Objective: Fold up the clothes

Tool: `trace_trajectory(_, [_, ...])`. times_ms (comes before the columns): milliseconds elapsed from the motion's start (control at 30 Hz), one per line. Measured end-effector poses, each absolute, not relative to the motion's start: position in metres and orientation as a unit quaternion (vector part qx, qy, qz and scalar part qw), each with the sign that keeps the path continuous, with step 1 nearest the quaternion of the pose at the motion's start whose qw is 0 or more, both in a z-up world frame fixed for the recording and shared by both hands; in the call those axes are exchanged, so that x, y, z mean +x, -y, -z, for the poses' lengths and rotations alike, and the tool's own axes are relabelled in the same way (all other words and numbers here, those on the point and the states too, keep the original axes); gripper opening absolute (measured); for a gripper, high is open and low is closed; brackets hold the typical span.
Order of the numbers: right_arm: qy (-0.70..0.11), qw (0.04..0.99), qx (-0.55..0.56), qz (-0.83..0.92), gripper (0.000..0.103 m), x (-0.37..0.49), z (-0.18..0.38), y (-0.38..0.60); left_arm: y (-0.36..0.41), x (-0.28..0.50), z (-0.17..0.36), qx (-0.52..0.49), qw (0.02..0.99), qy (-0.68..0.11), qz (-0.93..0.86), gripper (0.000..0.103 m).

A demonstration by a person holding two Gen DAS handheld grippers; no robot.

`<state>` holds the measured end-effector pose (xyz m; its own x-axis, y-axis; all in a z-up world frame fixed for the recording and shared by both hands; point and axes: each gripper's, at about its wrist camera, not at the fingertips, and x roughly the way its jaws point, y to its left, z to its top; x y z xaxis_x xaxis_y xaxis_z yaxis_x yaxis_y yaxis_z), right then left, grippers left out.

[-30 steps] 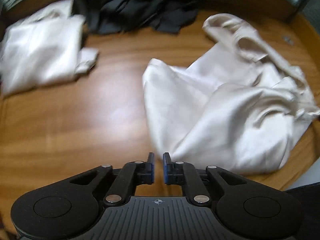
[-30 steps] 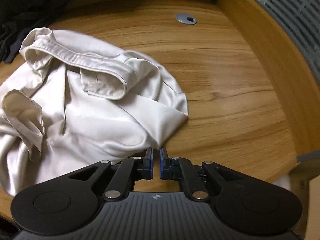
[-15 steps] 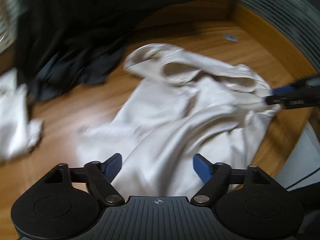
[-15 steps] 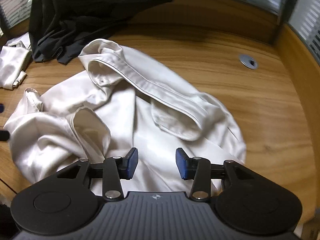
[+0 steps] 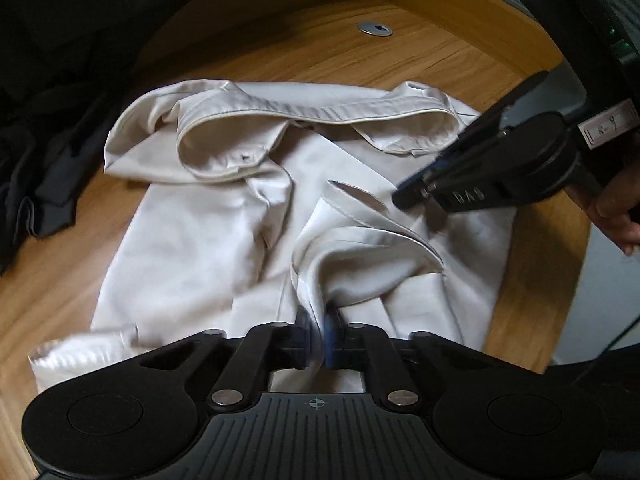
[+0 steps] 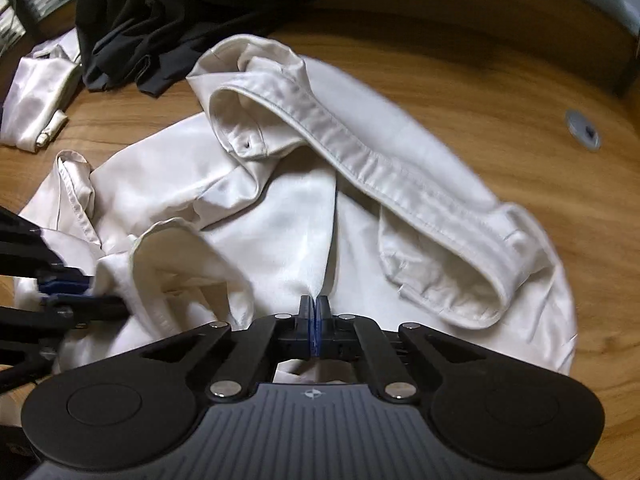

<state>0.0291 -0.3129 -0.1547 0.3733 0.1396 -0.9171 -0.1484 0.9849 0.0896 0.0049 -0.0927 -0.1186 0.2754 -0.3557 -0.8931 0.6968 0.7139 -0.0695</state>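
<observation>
A cream satin shirt (image 5: 224, 216) is spread in a crumpled heap on the wooden table (image 5: 420, 56), directly ahead of and beneath both grippers; its collar band (image 6: 360, 160) is arched open on the far side, away from the fingers, and a buttonhole tab is seen at one end of it. The left gripper (image 5: 316, 334) is closed down on a raised ridge of the shirt's fabric, which is pinched between its blue pads; the picture is blurred there, yet cloth is seen rising straight from the jaws. The right gripper (image 6: 315, 320) is closed tight, and a thin fold of the shirt is caught between its pads, the crease running straight away from the fingertips. In the left wrist view the right gripper is seen ahead and to the right, held by a hand (image 5: 618, 212). Beyond the shirt, to the left, dark garments (image 6: 160, 28) are heaped; a second pale garment (image 6: 36, 100) is lying further left; a round metal grommet (image 5: 375, 29) is set into the table beyond the collar.
</observation>
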Motion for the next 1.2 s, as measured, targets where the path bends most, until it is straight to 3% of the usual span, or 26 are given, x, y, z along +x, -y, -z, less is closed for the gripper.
trace_trajectory(433, [-0.501, 0.858, -0.061, 0.095, 0.0, 0.012, 0.11, 0.411, -0.054, -0.044, 0.097, 0.115, 0.785, -0.571, 0.209, 0.005])
trace_trajectory(700, [-0.503, 0.817, -0.079, 0.271, 0.0, -0.018, 0.104, 0.505, -0.078, -0.062, 0.1, 0.094, 0.782, -0.591, 0.176, 0.006])
trace_trajectory(767, [-0.513, 0.814, -0.051, 0.269, 0.0, -0.03, 0.107, 0.518, -0.077, -0.063, 0.097, 0.089, 0.783, -0.589, 0.179, 0.011])
trace_trajectory(833, [-0.516, 0.816, -0.032, 0.26, 0.006, -0.041, 0.107, 0.52, -0.075, -0.062, 0.09, 0.087, 0.787, -0.581, 0.189, 0.025])
trace_trajectory(867, [-0.516, 0.818, -0.029, 0.254, 0.01, -0.045, 0.105, 0.519, -0.072, -0.062, 0.085, 0.09, 0.79, -0.574, 0.196, 0.03])
trace_trajectory(933, [-0.51, 0.827, -0.034, 0.235, 0.031, -0.053, 0.099, 0.512, -0.065, -0.06, 0.071, 0.104, 0.8, -0.551, 0.213, 0.046])
trace_trajectory(1200, [-0.493, 0.864, -0.008, 0.101, 0.033, -0.054, 0.091, 0.423, -0.009, -0.026, 0.053, 0.207, 0.793, -0.486, 0.303, 0.05])
